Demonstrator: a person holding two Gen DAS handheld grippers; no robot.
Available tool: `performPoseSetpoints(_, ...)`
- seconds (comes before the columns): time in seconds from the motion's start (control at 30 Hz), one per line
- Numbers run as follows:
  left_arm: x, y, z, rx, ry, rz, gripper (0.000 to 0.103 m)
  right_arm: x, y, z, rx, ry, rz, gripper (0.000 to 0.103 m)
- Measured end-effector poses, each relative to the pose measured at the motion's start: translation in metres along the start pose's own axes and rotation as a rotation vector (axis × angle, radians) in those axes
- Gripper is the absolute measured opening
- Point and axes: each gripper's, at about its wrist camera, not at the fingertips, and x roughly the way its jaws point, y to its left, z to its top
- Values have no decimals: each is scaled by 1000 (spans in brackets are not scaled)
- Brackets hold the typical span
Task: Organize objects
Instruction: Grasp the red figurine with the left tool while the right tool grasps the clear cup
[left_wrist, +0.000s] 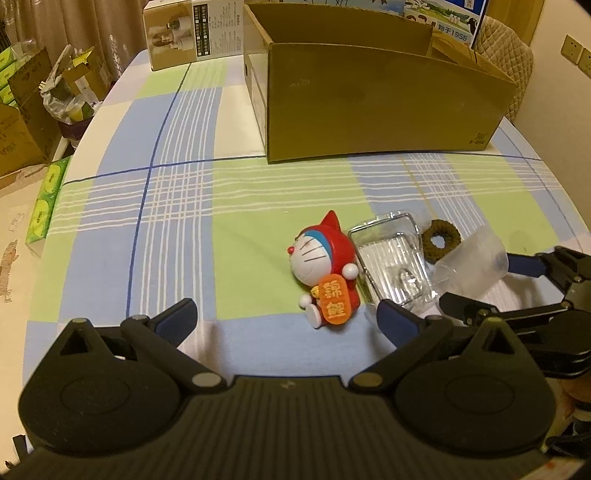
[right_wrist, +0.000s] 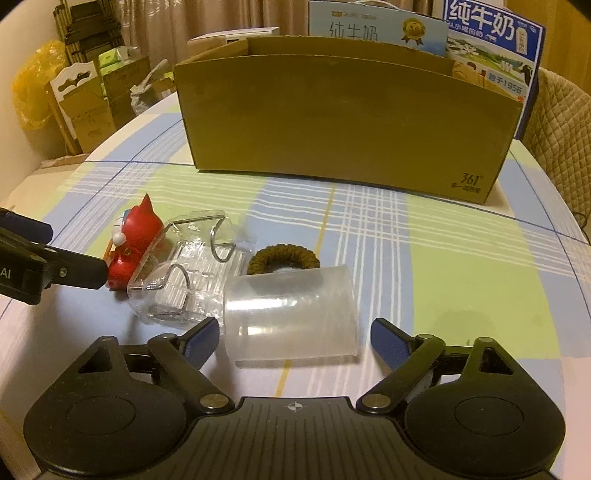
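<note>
1. Fingers first: left gripper (left_wrist: 286, 319) jaws spread wide, nothing between the blue pads (left_wrist: 177, 317); it hangs low over the near part of the table, pointed at the toy. Right gripper (right_wrist: 293, 338) jaws also spread wide, the cup lying between the tips, no visible contact with either pad (right_wrist: 389, 338).
2. Table (left_wrist: 110, 221): round-edged, covered in a blue/green/white plaid cloth.
3. Cardboard box (left_wrist: 376, 107): brown, open top, at the far side of the table, long wall facing the grippers. Inside not visible from either view.
4. Milk cartons (right_wrist: 491, 48): blue-and-white, standing behind the box at the far edge.
5. Small printed carton (left_wrist: 192, 33): far-left edge of the table, just left of the box.
6. Plastic cup (right_wrist: 291, 314): translucent, lying on its side near the table's near edge, mouth toward the right wrist camera. It sits to the right of the clear case, touching or just beside it; cannot tell which.
7. Clear plastic case (left_wrist: 391, 266): with a wire clip, flat on the cloth between toy and cup.
8. Doraemon figure (left_wrist: 327, 269): red hood, orange sign, lying on its back just left of the case.
9. Brown hair tie (left_wrist: 441, 240): flat on the cloth just behind the cup, beside the case's far right corner.
</note>
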Motion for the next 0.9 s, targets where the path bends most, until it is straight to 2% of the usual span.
performPoseSetpoints(0.03, 0, -1, 0, 0, 0, -2, 101, 1, 1, 0, -7, 6, -4, 70)
performPoseSetpoints(0.07, 1, -1, 0, 0, 0, -4, 100, 0, 1, 1, -11, 6, -4, 70)
performPoseSetpoints(0.3, 5, -1, 3, -4, 0, -12, 86, -10, -2, 2, -2, -17, -13, 69)
performPoseSetpoints(0.5, 16, -2, 9, 1, 11, -32, 69, -16, -11, 4, 23, -24, -24, 69)
performPoseSetpoints(0.73, 29, -12, 14, 25, 27, -58, 41, -20, -16, 4, 38, -23, -29, 69)
performPoseSetpoints(0.9, 34, -14, 14, 33, 38, -52, 35, -22, -19, 4, 42, -25, -30, 69)
